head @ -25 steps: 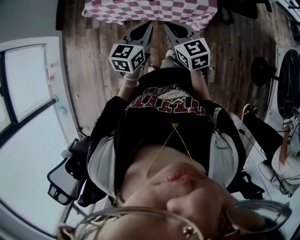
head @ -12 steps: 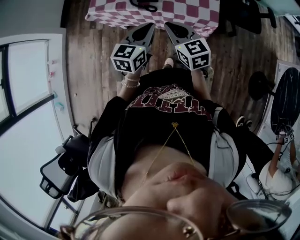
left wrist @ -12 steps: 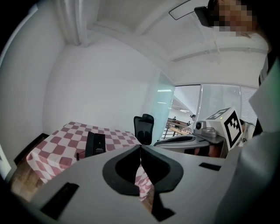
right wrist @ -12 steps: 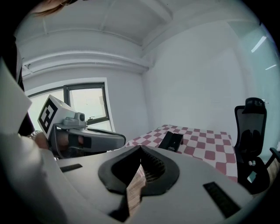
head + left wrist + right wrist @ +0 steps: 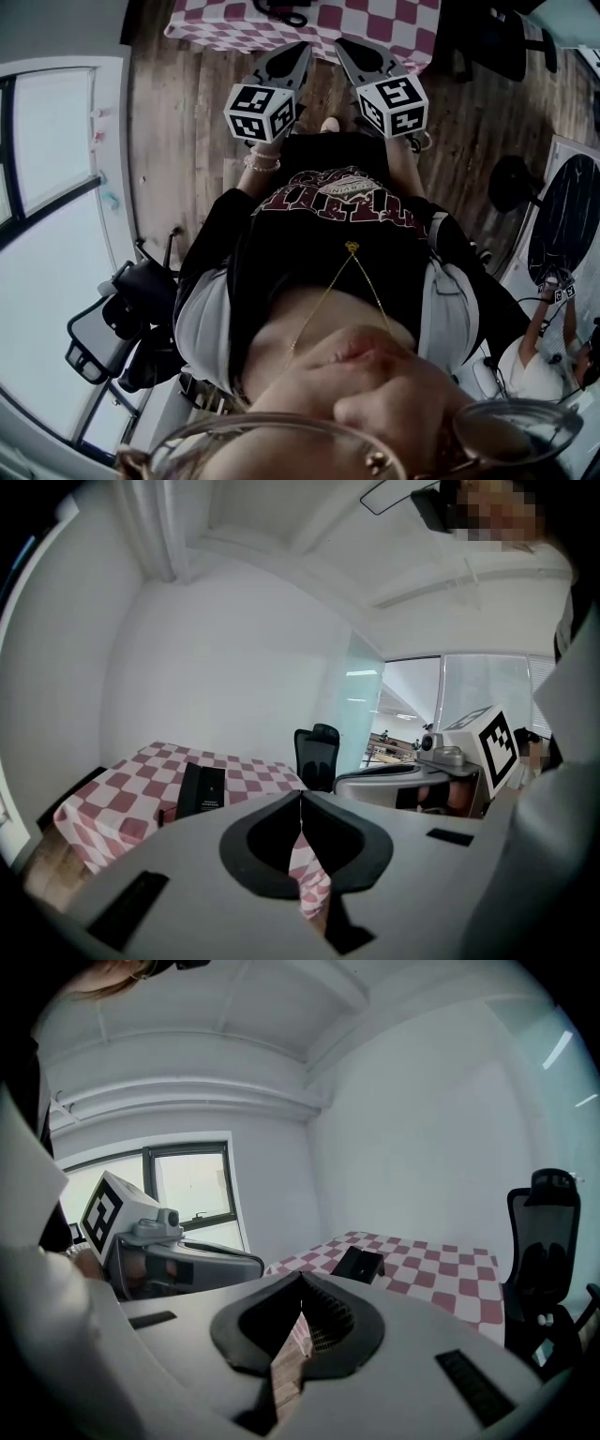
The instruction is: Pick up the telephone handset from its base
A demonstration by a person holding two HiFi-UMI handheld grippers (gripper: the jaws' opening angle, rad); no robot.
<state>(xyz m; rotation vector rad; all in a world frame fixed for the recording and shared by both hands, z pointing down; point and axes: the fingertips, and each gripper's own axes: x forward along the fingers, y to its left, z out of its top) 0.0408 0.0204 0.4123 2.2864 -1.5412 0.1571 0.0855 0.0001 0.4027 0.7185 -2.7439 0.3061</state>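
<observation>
While both grippers hung short of the checked tabletop, the left gripper had its jaws pressed together on nothing, and the right gripper likewise showed jaws closed and empty. The black telephone sat on the tabletop back from its near edge, well apart from both grippers, its handset indistinguishable from the base.

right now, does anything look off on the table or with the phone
Nothing stands out. The phone sits on the table, with nothing spilled or tipped near it; it is too far off to check finer detail. The left gripper and right gripper are shut and empty.
</observation>
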